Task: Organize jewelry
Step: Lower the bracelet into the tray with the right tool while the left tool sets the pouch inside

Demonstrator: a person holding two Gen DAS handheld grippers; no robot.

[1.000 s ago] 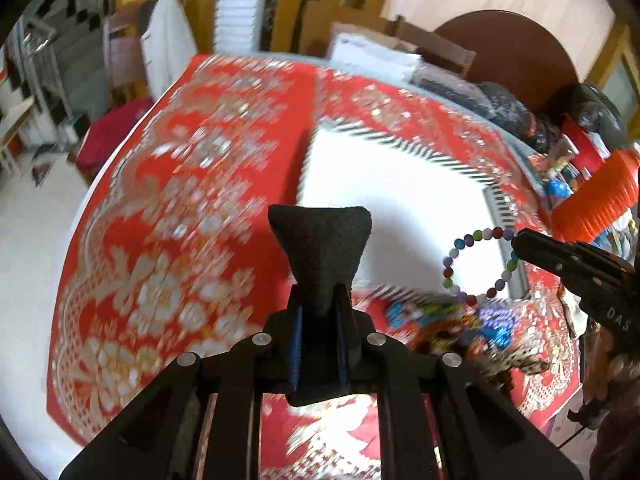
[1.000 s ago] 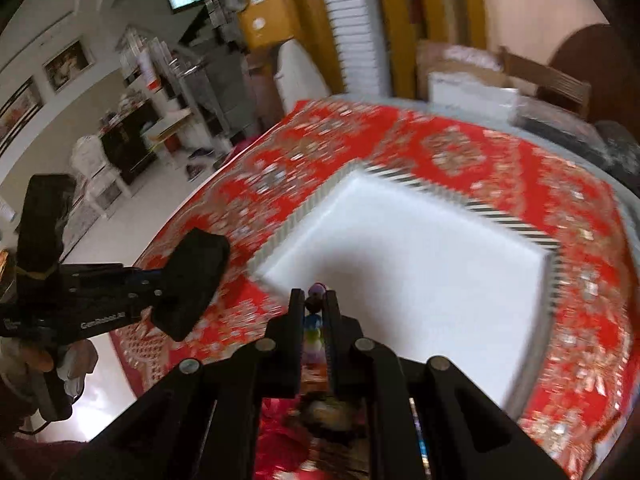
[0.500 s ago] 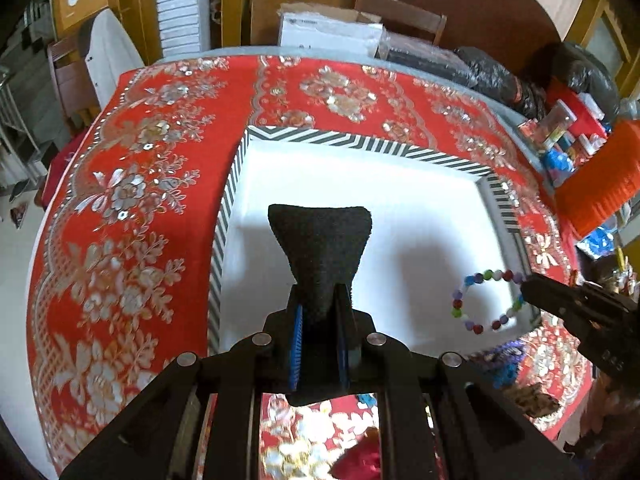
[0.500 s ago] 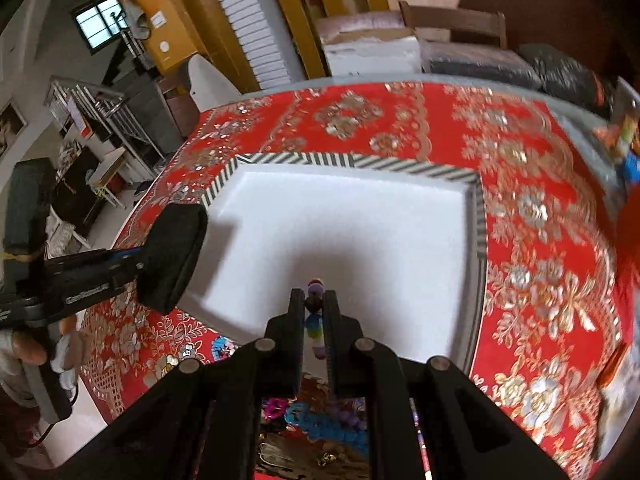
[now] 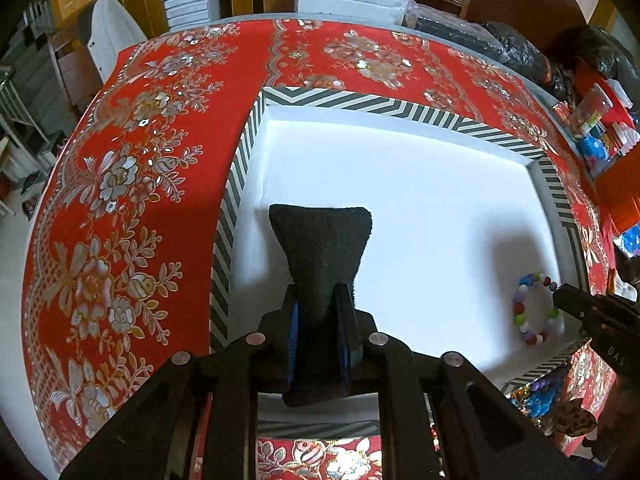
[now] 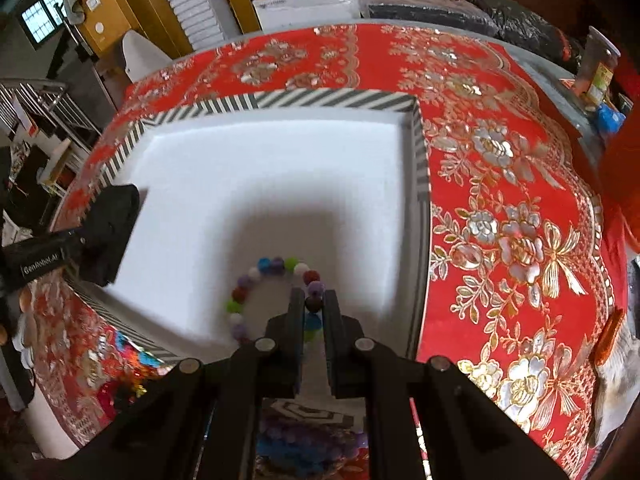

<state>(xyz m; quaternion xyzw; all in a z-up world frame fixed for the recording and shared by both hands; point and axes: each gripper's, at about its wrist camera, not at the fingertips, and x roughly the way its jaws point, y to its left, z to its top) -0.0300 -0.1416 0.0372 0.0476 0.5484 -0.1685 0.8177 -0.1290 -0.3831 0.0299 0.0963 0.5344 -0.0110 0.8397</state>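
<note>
A white tray with a striped rim (image 5: 360, 100) lies on the red floral tablecloth. My left gripper (image 5: 320, 294) hangs over the tray's left half. Its jaws are opening, and a black felt piece (image 5: 320, 248) still stands between them, pinched at its narrow end. My right gripper (image 6: 313, 300) is shut on a bracelet of coloured beads (image 6: 240, 292). The bracelet's loop rests low on the tray floor near the front right corner. The left wrist view shows the bracelet (image 5: 519, 308) and the right gripper (image 5: 560, 300) at its right edge. The right wrist view shows the felt piece (image 6: 112, 232) at its left.
A heap of coloured bead jewellery (image 5: 540, 396) lies on the cloth just in front of the tray. An orange basket (image 5: 620, 184) and small bottles crowd the table's right edge. Boxes, dark bags and chairs stand behind the table.
Both grippers came forward and down over the tray. The bracelet sank from hanging in the air to the tray floor. The felt piece now sits over the tray's left side.
</note>
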